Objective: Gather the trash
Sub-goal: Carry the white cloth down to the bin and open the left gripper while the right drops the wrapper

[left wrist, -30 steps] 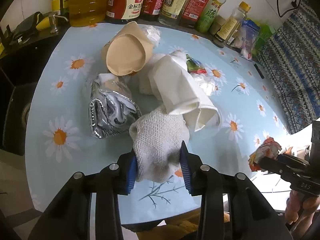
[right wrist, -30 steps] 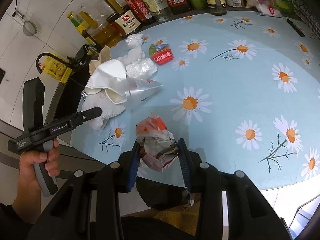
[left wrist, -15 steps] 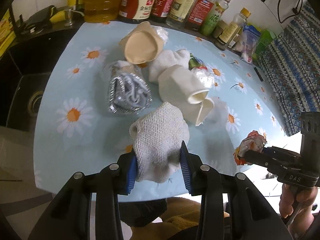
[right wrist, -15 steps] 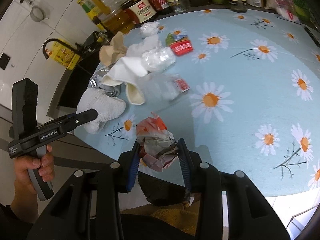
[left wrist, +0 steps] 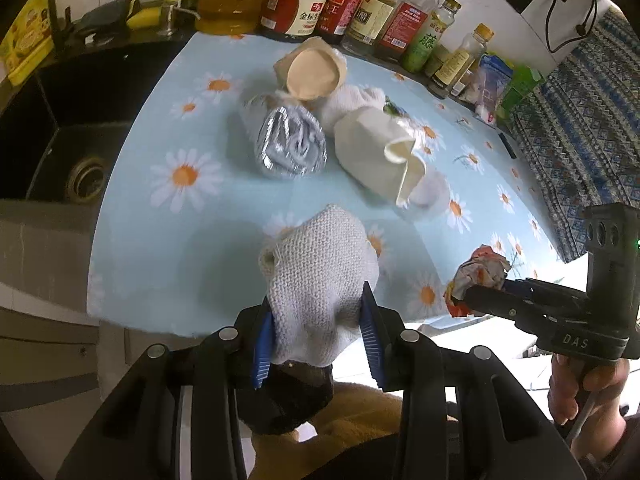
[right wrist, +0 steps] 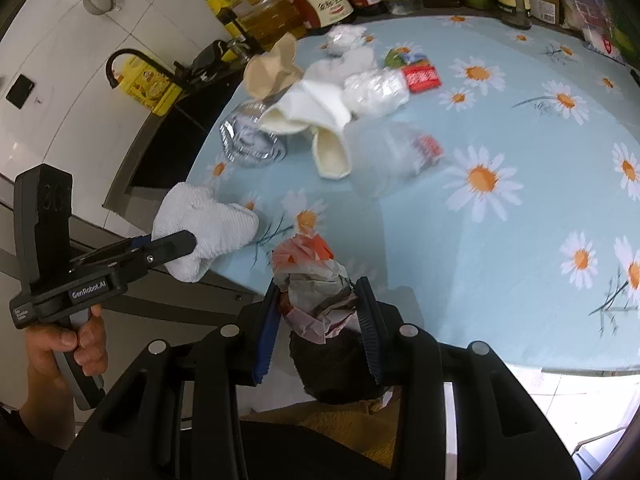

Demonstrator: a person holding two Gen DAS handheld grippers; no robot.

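My left gripper (left wrist: 318,320) is shut on a crumpled white knitted cloth (left wrist: 320,272), held above the table's near edge; the cloth also shows in the right wrist view (right wrist: 204,220). My right gripper (right wrist: 318,312) is shut on a crumpled red and grey wrapper (right wrist: 312,276), also seen in the left wrist view (left wrist: 482,270). More trash lies on the daisy tablecloth (left wrist: 168,216): a foil tray (left wrist: 288,146), crushed white paper cups (left wrist: 380,156), a tan paper bowl (left wrist: 314,72), a clear plastic bottle (right wrist: 400,152) and a red packet (right wrist: 420,78).
Sauce and oil bottles (left wrist: 360,8) line the table's far edge. A black sink (left wrist: 80,176) lies to the left of the table. A patterned fabric (left wrist: 580,128) is at the right. A dark bag opening (left wrist: 296,396) sits below the grippers.
Both grippers have pulled back towards the table's near edge with their loads. The cloth has lifted away from the pile of trash.
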